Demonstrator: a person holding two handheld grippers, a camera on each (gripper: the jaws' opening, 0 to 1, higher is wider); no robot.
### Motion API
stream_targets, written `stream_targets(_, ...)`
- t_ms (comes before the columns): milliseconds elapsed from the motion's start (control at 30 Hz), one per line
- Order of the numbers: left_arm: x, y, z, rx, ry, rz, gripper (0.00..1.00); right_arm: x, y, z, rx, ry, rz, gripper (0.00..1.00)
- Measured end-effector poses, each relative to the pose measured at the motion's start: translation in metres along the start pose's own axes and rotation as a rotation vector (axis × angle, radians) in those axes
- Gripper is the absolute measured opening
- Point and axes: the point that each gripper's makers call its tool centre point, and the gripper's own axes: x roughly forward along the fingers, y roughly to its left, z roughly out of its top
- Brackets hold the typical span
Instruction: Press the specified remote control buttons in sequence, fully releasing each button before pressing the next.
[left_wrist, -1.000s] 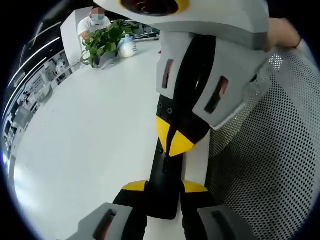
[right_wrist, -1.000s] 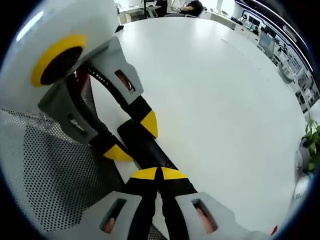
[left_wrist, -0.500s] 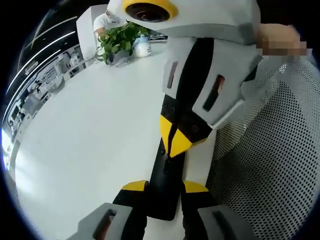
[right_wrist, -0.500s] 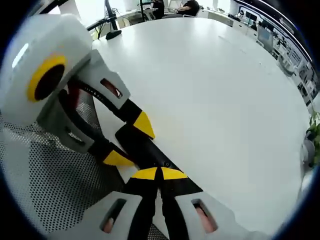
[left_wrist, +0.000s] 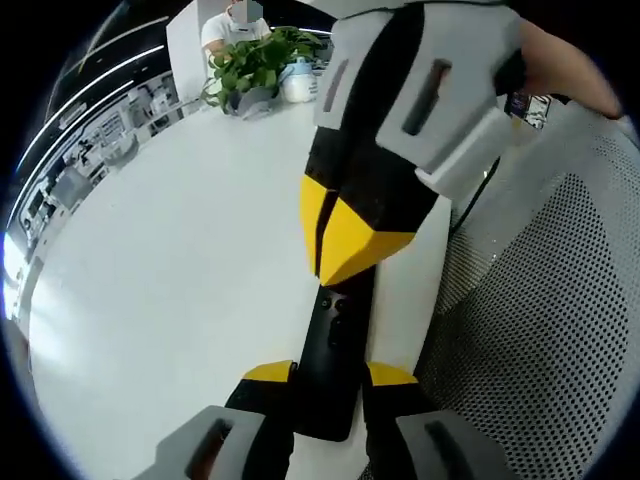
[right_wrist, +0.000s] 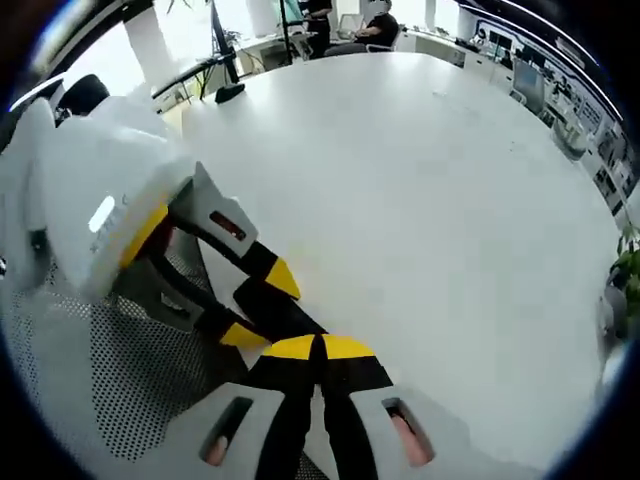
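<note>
A black remote control (left_wrist: 331, 352) lies lengthwise between the jaws of my left gripper (left_wrist: 329, 373), which is shut on its lower end. Small buttons show on its upper part. My right gripper (left_wrist: 335, 240) comes in from the top of the left gripper view, shut, with its yellow tips together just above the remote's button end. In the right gripper view my right gripper (right_wrist: 320, 347) is shut with nothing in it, hovering over the remote (right_wrist: 285, 312). The left gripper (right_wrist: 258, 305) clamps the remote there from the left.
A large white table (left_wrist: 180, 260) spreads beneath and beyond the remote. A potted plant (left_wrist: 258, 60) and a white bottle (left_wrist: 298, 85) stand at its far edge, with a person (left_wrist: 228, 25) behind them. A white mesh chair (left_wrist: 540, 330) is beside the grippers.
The right gripper's shut tips have lifted off the remote and drawn away from it. More of the remote's button face now shows. The left gripper keeps its hold.
</note>
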Motion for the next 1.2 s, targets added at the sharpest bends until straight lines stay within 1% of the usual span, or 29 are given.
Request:
stream_targets(100, 0.000, 0.000, 0.000, -0.006, 0.006, 0.006, 0.25, 0.005, 0.000, -0.012, 0.016, 0.031, 0.008, 0.00)
stream_targets(233, 0.000, 0.001, 0.000, -0.012, 0.001, 0.010, 0.25, 0.010, 0.005, -0.020, 0.038, 0.053, 0.028, 0.00)
stream_targets(267, 0.000, 0.001, -0.001, -0.009, -0.002, 0.010, 0.26, 0.012, 0.002, -0.024, 0.033, 0.075, 0.019, 0.00)
stream_targets(300, 0.000, 0.000, -0.001, -0.007, -0.004, 0.010, 0.26, 0.011, -0.002, -0.026, 0.010, 0.092, -0.002, 0.00)
stream_targets(333, 0.000, 0.000, 0.000, -0.006, -0.006, 0.009, 0.26, 0.011, -0.004, -0.024, -0.003, 0.080, -0.014, 0.00)
stream_targets(367, 0.000, 0.001, 0.000, -0.006, -0.007, 0.009, 0.26, 0.011, -0.004, -0.023, 0.005, 0.075, -0.005, 0.00)
stream_targets(433, 0.001, 0.001, 0.000, -0.004, -0.009, 0.008, 0.26, 0.013, 0.002, -0.019, 0.044, 0.051, 0.046, 0.00)
stream_targets(500, 0.000, 0.000, 0.000, -0.004, -0.013, 0.007, 0.26, 0.015, 0.005, -0.019, 0.048, 0.048, 0.062, 0.00)
stream_targets(667, 0.000, 0.000, 0.000, 0.003, -0.018, 0.005, 0.26, 0.018, 0.011, -0.021, -0.025, 0.069, 0.041, 0.00)
stream_targets(733, 0.000, 0.000, 0.000, 0.004, -0.020, 0.006, 0.26, 0.018, 0.013, -0.021, -0.032, 0.079, 0.037, 0.00)
stream_targets(867, 0.000, 0.000, 0.000, 0.012, -0.017, 0.002, 0.26, 0.013, 0.016, -0.022, -0.023, 0.066, 0.039, 0.00)
stream_targets(1000, 0.001, 0.000, 0.000, 0.017, -0.016, -0.005, 0.26, 0.015, 0.017, -0.021, -0.019, 0.076, 0.044, 0.00)
stream_targets(1200, 0.001, 0.000, 0.002, 0.054, -0.006, -0.002, 0.26, 0.019, 0.018, -0.022, -0.130, 0.096, -0.009, 0.00)
